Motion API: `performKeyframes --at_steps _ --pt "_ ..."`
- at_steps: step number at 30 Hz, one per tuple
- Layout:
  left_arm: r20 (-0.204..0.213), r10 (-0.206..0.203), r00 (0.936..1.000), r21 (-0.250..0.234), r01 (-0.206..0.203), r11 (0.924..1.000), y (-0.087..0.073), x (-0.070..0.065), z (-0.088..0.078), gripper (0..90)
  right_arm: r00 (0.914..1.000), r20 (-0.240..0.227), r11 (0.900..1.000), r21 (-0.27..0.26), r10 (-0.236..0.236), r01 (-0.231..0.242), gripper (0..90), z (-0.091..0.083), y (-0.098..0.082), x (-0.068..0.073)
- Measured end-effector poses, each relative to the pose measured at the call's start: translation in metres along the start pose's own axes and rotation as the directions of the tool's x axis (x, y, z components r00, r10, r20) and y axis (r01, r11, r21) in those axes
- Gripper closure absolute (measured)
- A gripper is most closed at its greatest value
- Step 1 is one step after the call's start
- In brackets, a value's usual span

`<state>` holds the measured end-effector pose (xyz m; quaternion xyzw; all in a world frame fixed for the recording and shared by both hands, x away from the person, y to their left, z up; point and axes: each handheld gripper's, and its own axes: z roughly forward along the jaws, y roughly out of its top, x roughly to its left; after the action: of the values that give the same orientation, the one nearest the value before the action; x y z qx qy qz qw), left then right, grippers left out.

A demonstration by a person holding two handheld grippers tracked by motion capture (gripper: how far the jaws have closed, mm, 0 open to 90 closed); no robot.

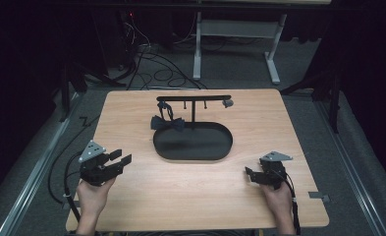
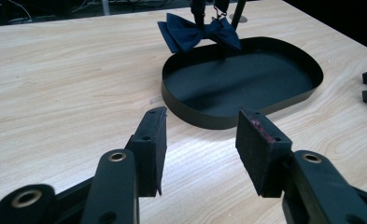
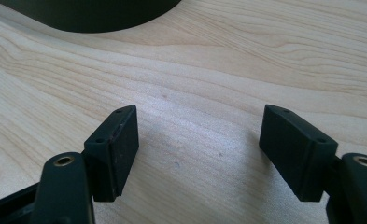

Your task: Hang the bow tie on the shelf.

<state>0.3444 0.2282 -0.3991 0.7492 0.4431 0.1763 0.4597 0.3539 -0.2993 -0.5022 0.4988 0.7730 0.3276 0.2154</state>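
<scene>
The left gripper [image 1: 121, 159], a black two-jaw tool with a grey three-cornered plate on top, rests in the person's left hand [image 1: 93, 195] near the front left corner of the light wooden table [image 1: 259, 123]. Its jaws stand partly apart with nothing between them; in the left gripper view [image 2: 200, 144] only bare wood shows between the two pads, and the gripper points toward the tray.

Toward the middle of the table, nearer its far edge, sits the black oval metal tray [image 1: 161, 146] with a low upright wall. In the left gripper view [image 2: 314, 77] the tray's floor looks bare. From its far side rises a thin black T-shaped stand [image 1: 194, 98], a post carrying a long crossbar with small hooks beneath. The dark navy fabric bow tie [image 1: 167, 123] hangs by its strap from the left end of that crossbar, and its bow lies at the tray's far left rim, partly over the wall; the left gripper view [image 2: 186, 32] shows it there too.

The right gripper [image 1: 250, 176], of the same black build, is held by the person's right hand [image 1: 278, 199] near the front right corner of the table, well apart from the tray. Its jaws are wide apart and hold nothing; the right gripper view [image 3: 199, 144] shows plain wood grain between the pads.
</scene>
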Motion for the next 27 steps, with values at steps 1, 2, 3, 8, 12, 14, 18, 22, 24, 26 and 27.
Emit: performKeyframes --at_steps 1,2,3,8,12,14,18,22,24,26,27 --pt "0.000 0.000 1.0000 0.000 0.000 1.0000 -0.001 0.000 0.000 53.5 1.0000 0.000 1.000 0.000 0.000 0.000 29.7 0.000 0.000 0.000" --pt "0.002 -0.001 1.0000 0.001 0.001 1.0000 -0.002 -0.001 0.000 53.4 1.0000 0.000 1.000 0.000 0.000 0.000 29.7 0.000 0.000 0.000" --pt "0.004 -0.001 1.0000 0.003 0.001 1.0000 -0.002 -0.001 0.000 53.4 1.0000 0.001 1.000 0.001 0.002 -0.002 29.7 0.000 0.000 0.000" --pt "0.013 -0.009 0.9999 0.011 0.009 0.9999 -0.008 -0.002 0.004 53.2 1.0000 0.000 1.000 0.001 0.002 -0.002 29.6 0.000 0.000 0.000" --pt "0.020 -0.011 0.9997 0.017 0.010 0.9998 -0.012 -0.003 0.006 53.0 1.0000 0.001 1.000 0.001 0.001 -0.001 29.7 0.000 0.000 0.000" --pt "0.022 -0.005 0.9998 0.030 0.005 0.9995 -0.014 -0.005 0.008 52.9 1.0000 0.000 1.000 0.001 0.002 -0.002 29.7 0.000 0.000 0.000" --pt "0.024 0.002 0.9997 0.044 -0.003 0.9990 -0.016 -0.007 0.011 52.8 1.0000 0.001 1.000 0.000 0.000 0.000 29.6 0.000 0.000 0.000" --pt "0.029 0.000 0.9996 0.045 -0.001 0.9990 -0.018 -0.009 0.014 52.7 1.0000 0.001 1.000 0.001 0.001 -0.001 29.7 0.000 0.000 0.000" --pt "0.033 -0.002 0.9995 0.049 0.000 0.9988 -0.019 -0.010 0.016 52.6 1.0000 0.000 1.000 0.000 0.000 0.000 29.7 0.000 0.000 0.000" --pt "0.037 -0.004 0.9993 0.052 0.002 0.9986 -0.022 -0.011 0.018 52.6 1.0000 0.001 1.000 0.001 0.001 -0.001 29.7 0.000 0.000 0.000" --pt "0.040 -0.004 0.9992 0.054 0.002 0.9985 -0.022 -0.012 0.019 52.6 1.0000 0.001 1.000 0.001 0.001 -0.001 29.7 0.000 0.000 0.000"
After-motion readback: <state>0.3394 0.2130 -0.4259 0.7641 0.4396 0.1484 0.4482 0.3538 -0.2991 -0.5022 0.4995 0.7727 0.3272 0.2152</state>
